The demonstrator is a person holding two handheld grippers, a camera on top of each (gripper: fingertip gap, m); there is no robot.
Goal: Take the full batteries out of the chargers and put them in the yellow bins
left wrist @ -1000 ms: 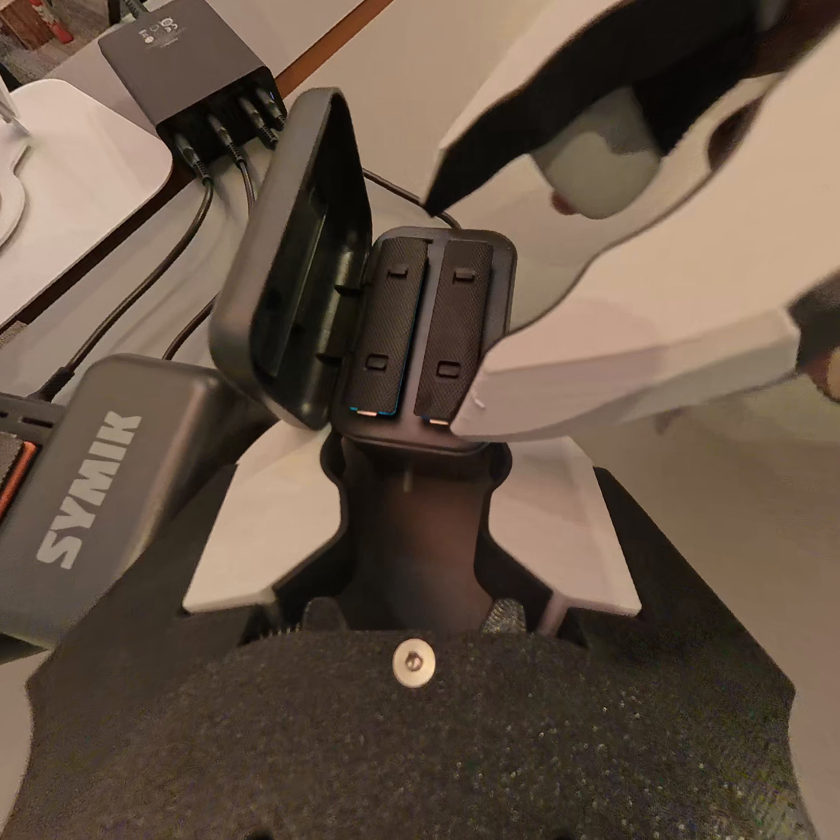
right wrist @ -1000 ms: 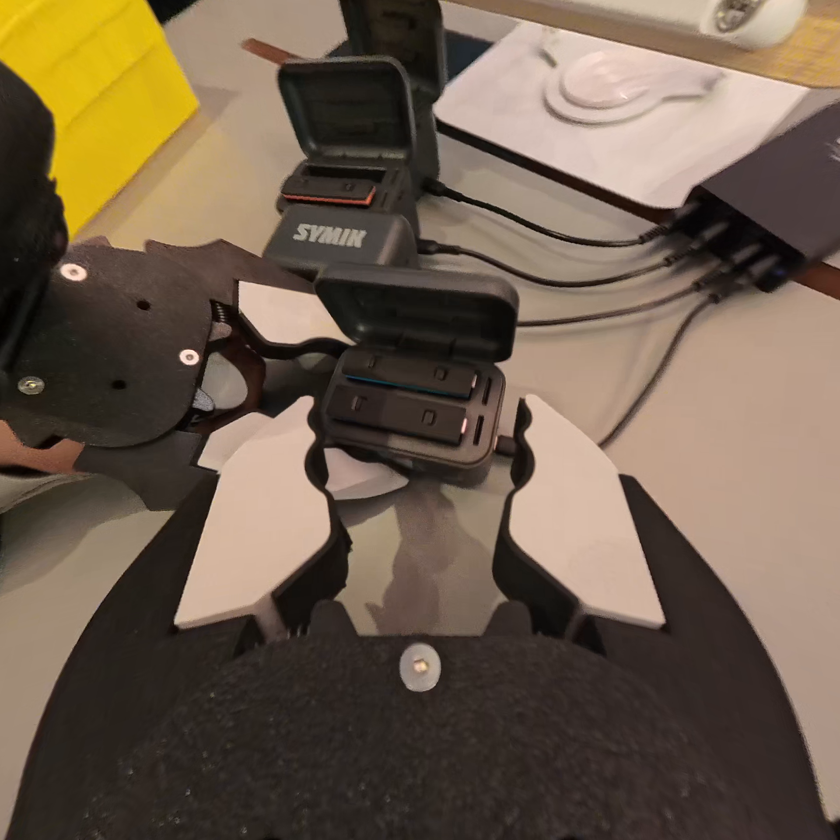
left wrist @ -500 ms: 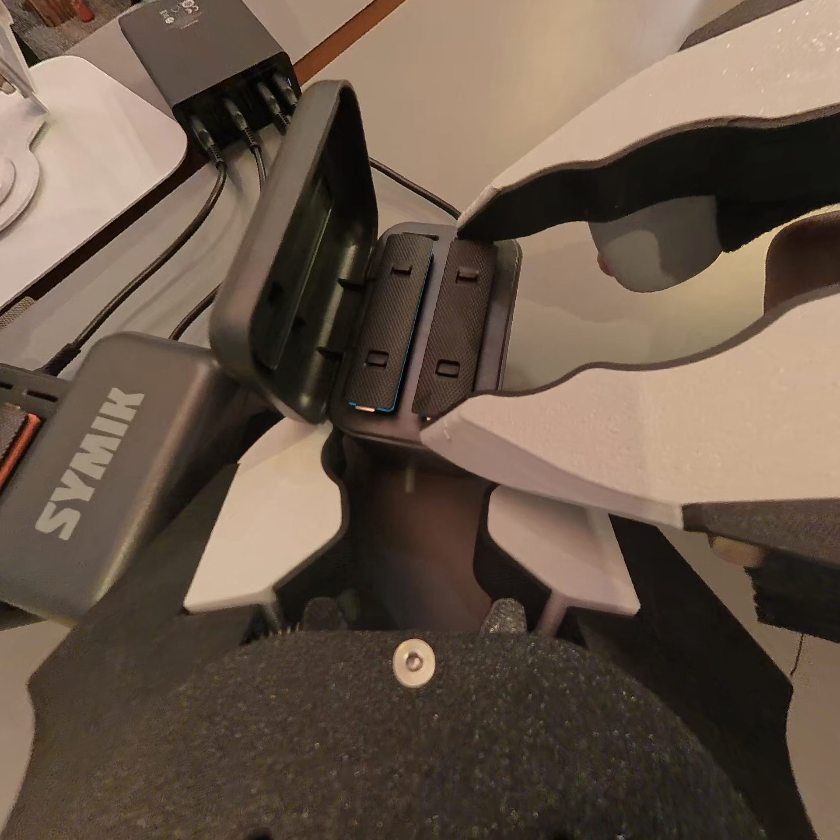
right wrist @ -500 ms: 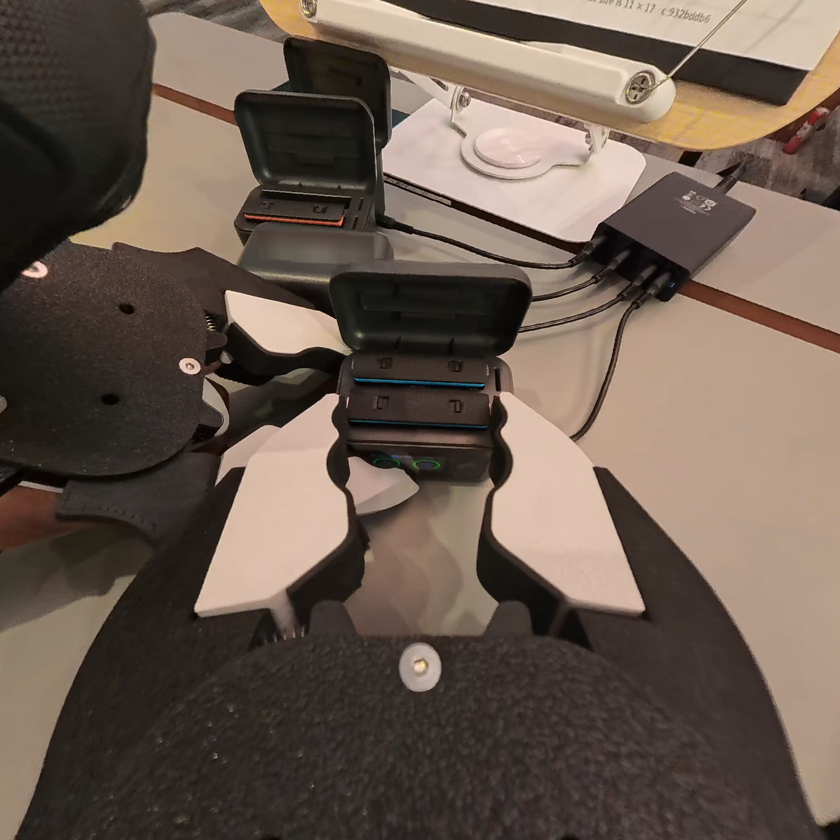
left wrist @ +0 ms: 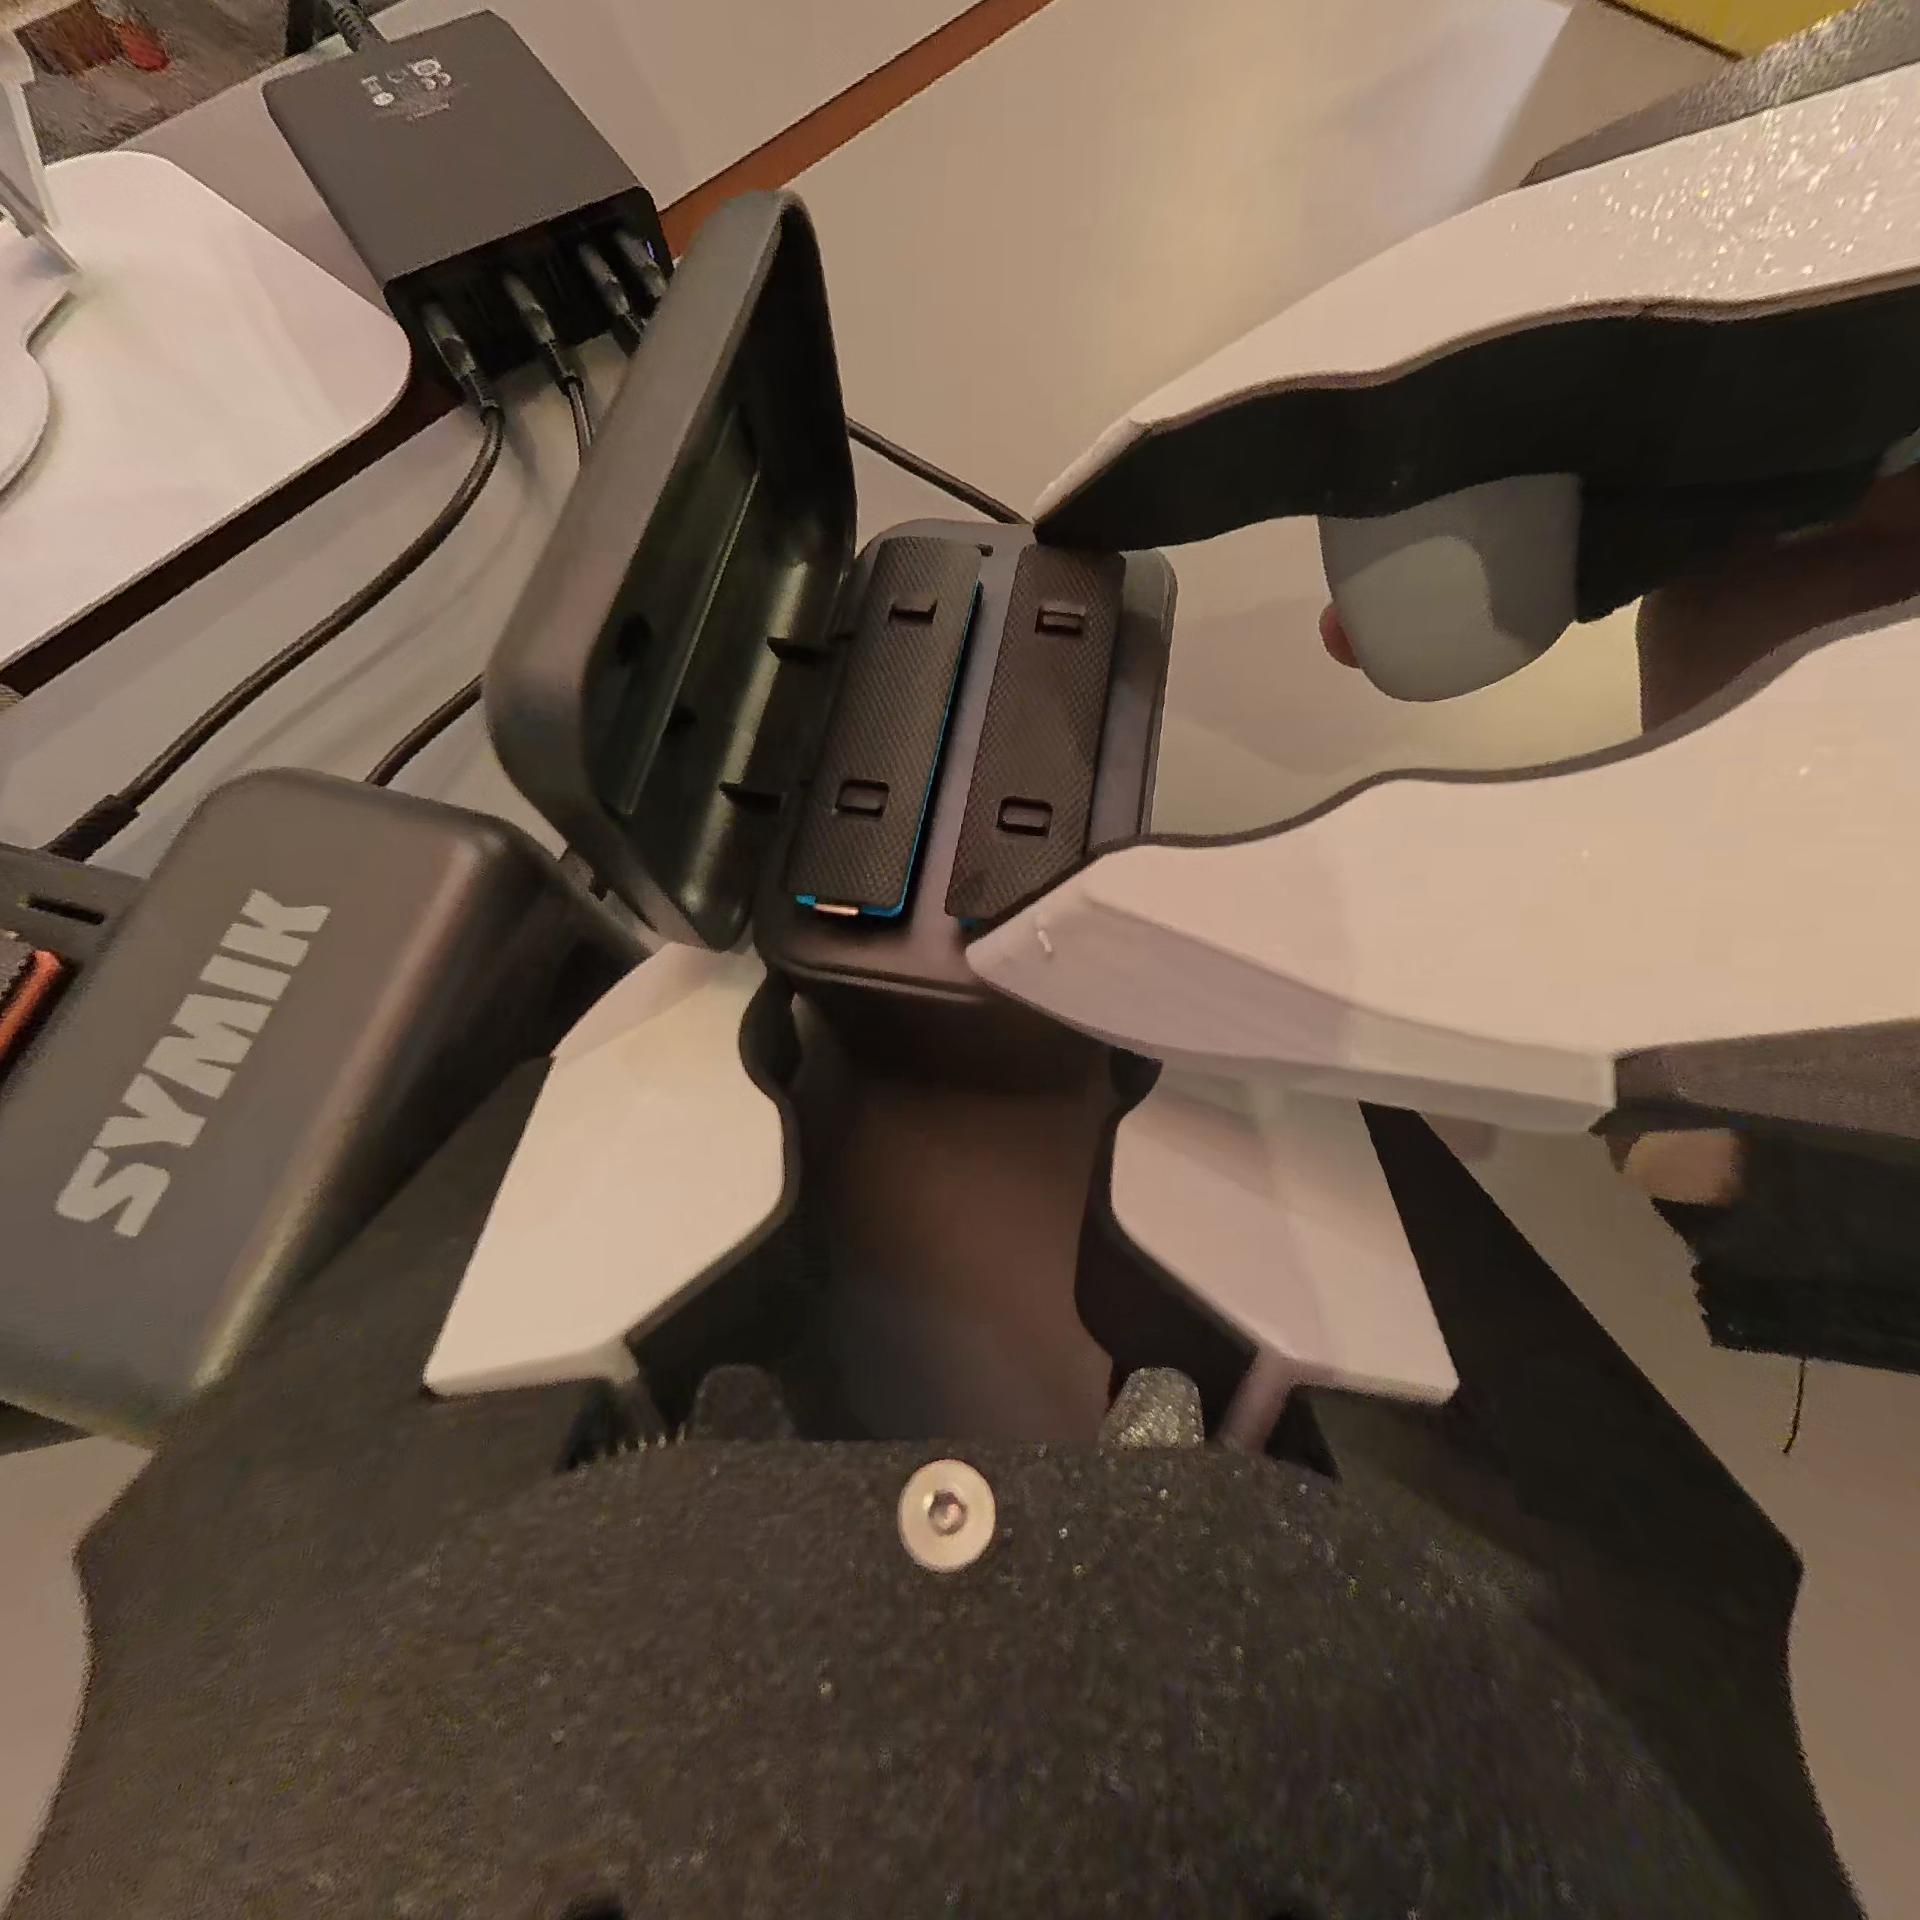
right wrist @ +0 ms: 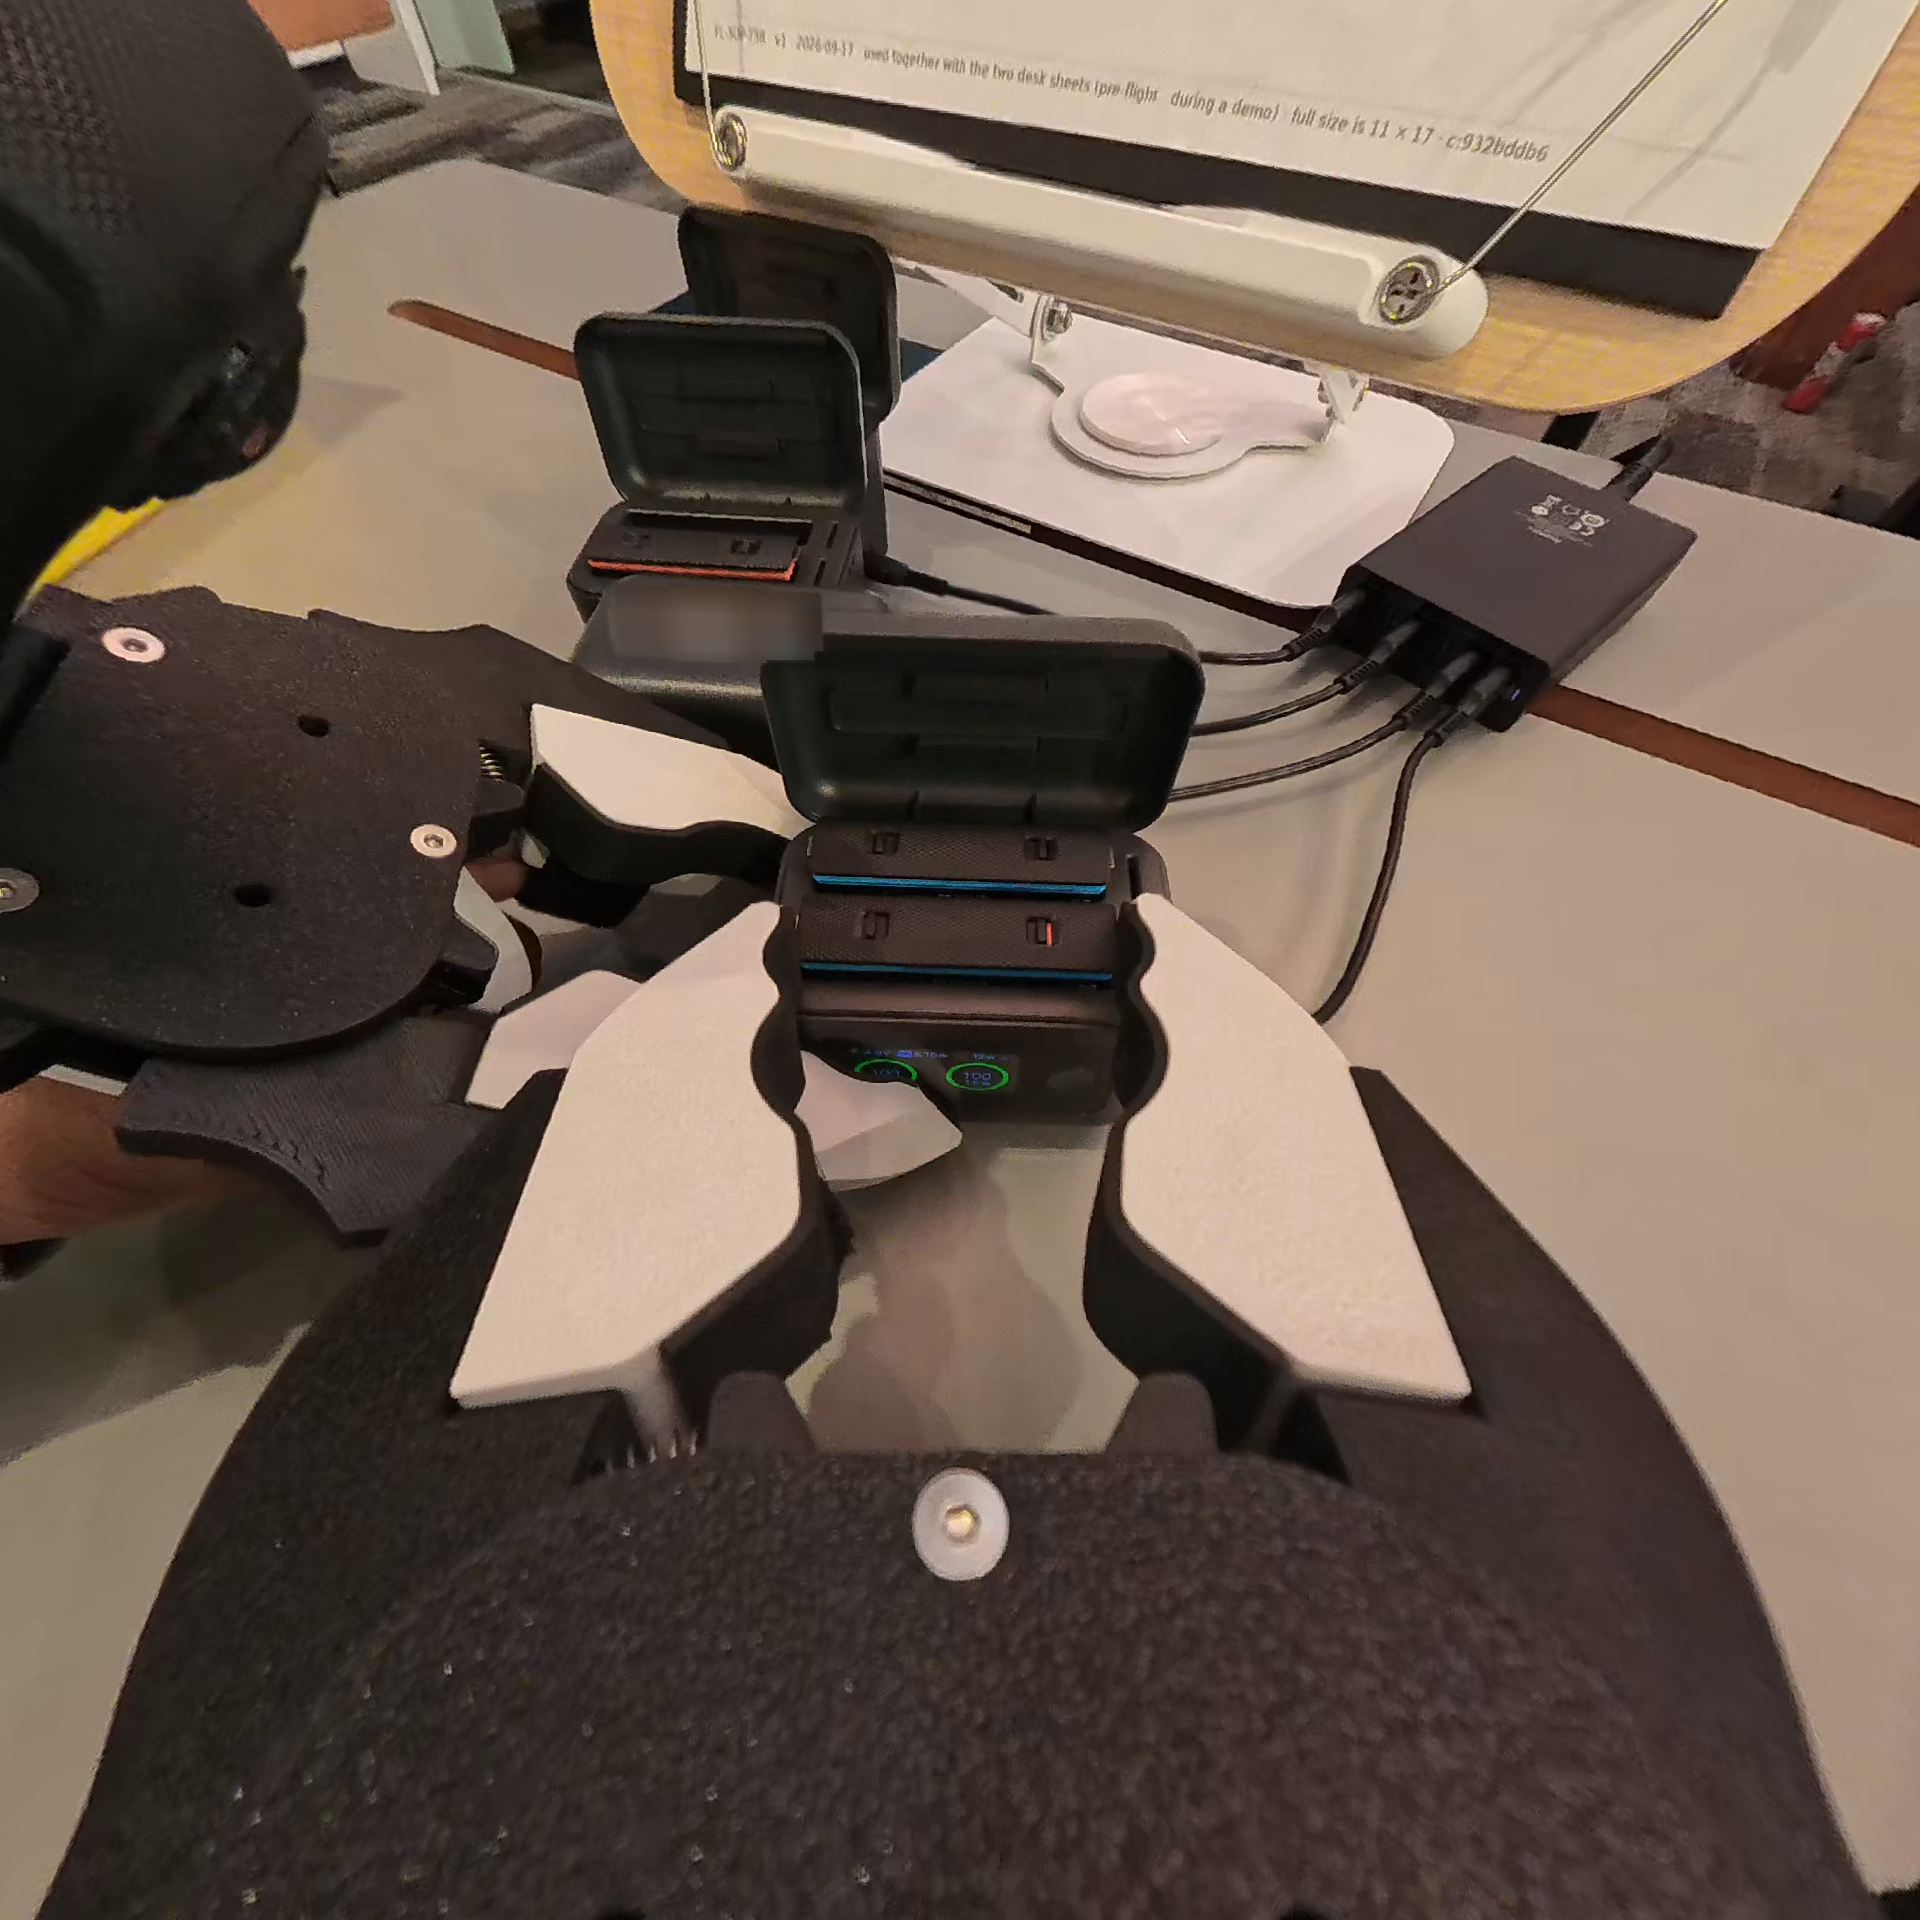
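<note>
A dark charger [right wrist: 1039, 1081] stands with its lid [left wrist: 675, 582] open and two blue-edged batteries in it; green rings glow on its front. My right gripper [right wrist: 951, 925] has its fingertips pressed on both ends of the front battery [right wrist: 956, 935], which also shows in the left wrist view [left wrist: 1039, 748]. My left gripper [left wrist: 945, 1018] clamps the charger's left end, one finger [right wrist: 644, 758] behind it and one in front. A corner of a yellow bin [right wrist: 94, 540] shows at far left.
A closed grey charger [left wrist: 208, 1060] stands beside the open one. Behind it an open charger holds an orange-edged battery [right wrist: 696, 566]. A black power hub [right wrist: 1527, 571] with several cables sits at the back right, next to a white stand base [right wrist: 1164, 416]. My right fingertips sit around 5 centimeters from my left ones. From either gripper's tips it is about 20 centimeters to the black power hub [right wrist: 1527, 571]. Seen from the left wrist view [left wrist: 483, 148] as well.
My right gripper has swung in and lowered, and its jaws have closed around the ends of the front battery. My left gripper has stayed on the charger.
</note>
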